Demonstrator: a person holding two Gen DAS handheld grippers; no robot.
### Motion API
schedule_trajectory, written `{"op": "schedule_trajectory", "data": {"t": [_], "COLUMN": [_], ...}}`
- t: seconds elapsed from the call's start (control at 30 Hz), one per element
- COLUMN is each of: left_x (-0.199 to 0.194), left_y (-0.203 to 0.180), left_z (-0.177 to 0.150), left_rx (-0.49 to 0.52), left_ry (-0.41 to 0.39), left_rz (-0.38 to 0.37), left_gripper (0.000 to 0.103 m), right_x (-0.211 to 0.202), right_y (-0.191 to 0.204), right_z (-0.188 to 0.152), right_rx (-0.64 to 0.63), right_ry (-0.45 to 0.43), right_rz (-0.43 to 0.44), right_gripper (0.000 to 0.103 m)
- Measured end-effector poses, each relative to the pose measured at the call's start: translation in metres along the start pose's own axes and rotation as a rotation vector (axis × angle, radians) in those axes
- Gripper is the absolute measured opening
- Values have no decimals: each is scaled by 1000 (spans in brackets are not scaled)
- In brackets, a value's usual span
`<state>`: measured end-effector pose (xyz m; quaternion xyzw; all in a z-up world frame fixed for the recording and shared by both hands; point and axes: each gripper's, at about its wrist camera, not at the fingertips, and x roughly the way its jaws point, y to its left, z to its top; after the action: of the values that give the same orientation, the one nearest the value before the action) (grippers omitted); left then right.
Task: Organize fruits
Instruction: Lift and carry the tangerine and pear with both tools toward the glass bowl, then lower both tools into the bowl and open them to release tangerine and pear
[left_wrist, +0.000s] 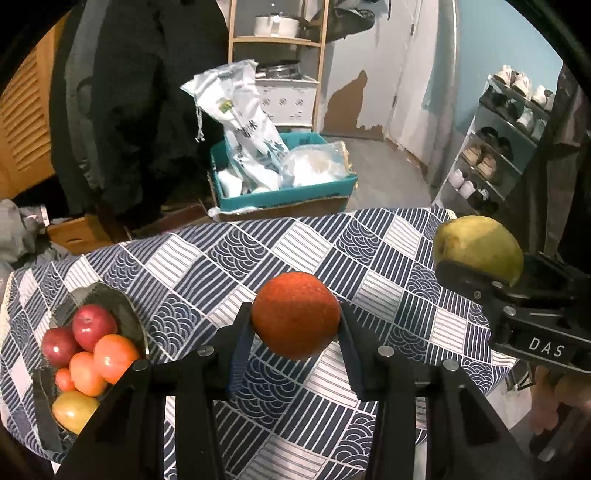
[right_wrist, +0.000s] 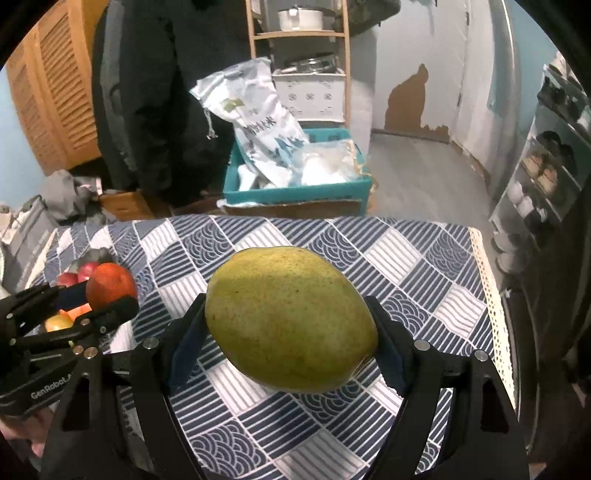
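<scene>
Bowl (left_wrist: 131, 314): dark dish, far left of the left fingers, down on the patterned cloth (left_wrist: 295, 251); already holds red, orange and yellow fruits (left_wrist: 94, 325).
Left gripper (left_wrist: 295, 334): fingers clamped on an orange-red fruit (left_wrist: 295, 319), one pad on each side, the fruit lifted clear of the cloth.
Right gripper (right_wrist: 291, 338): fingers spread wide yet pinching a large green mango (right_wrist: 291, 319) between them, also off the cloth.
Step, by my reading: both pieces mid-carry, heading for the bowl.
Next move: swing the left load leftward over the pile, lower, then part the fingers; mango follows, needing a stable spot so it won't roll.
</scene>
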<state>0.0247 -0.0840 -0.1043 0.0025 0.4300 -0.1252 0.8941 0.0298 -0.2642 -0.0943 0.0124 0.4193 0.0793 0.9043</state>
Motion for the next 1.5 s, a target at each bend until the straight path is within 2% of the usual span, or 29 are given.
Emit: {"op": "schedule_trajectory", "data": {"t": [0.6,1.5], "left_x": [-45,-77], "left_y": [47,175], "left_z": [2,-27], "left_rx": [-68,-278], "left_ry": [-75,-92], "left_rz": [50,200], "left_gripper": [45,45], "right_x": [-8,31], "right_y": [69,190], "right_z": [18,35], "right_rx": [-102,-239], "right_ry": [-37,8], "right_rz": [71,224], "right_gripper": [81,81]}}
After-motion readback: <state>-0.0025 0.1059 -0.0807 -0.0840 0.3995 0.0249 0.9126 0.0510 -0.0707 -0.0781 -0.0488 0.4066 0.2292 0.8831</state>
